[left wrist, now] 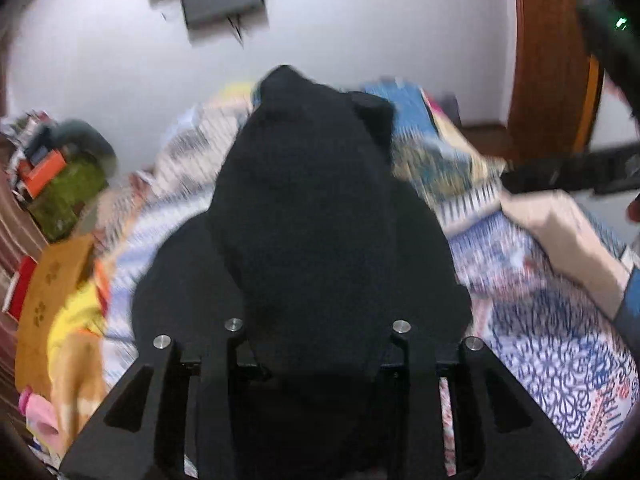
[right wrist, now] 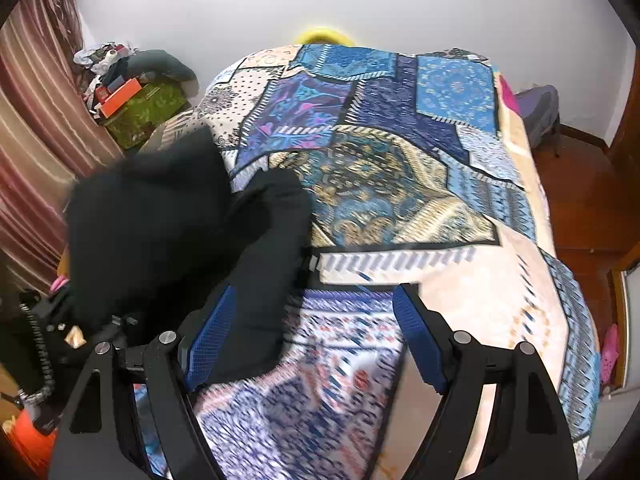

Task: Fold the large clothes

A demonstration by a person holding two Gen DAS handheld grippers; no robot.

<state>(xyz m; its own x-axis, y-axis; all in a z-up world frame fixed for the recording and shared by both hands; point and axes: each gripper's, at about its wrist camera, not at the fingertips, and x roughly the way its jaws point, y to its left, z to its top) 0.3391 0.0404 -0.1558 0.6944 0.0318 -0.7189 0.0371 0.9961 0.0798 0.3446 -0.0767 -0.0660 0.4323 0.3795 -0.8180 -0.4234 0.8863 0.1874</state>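
Left wrist view is mostly filled by a black garment (left wrist: 304,216), a thick, matte, bunched mass with no visible print; it drapes over the left gripper (left wrist: 316,344) and hides the fingertips, so I cannot tell whether the jaws pinch it. Part of the cloth spreads onto the patterned patchwork bedspread (left wrist: 560,360). From the right wrist view, the same garment (right wrist: 160,220) is heaped at the bed's left side, one fold lying against the left blue pad (right wrist: 212,344). The right gripper (right wrist: 316,336) stands wide apart with nothing between its pads, over the bedspread (right wrist: 400,160). A green box (right wrist: 148,112) sits by the striped curtain (right wrist: 36,120).
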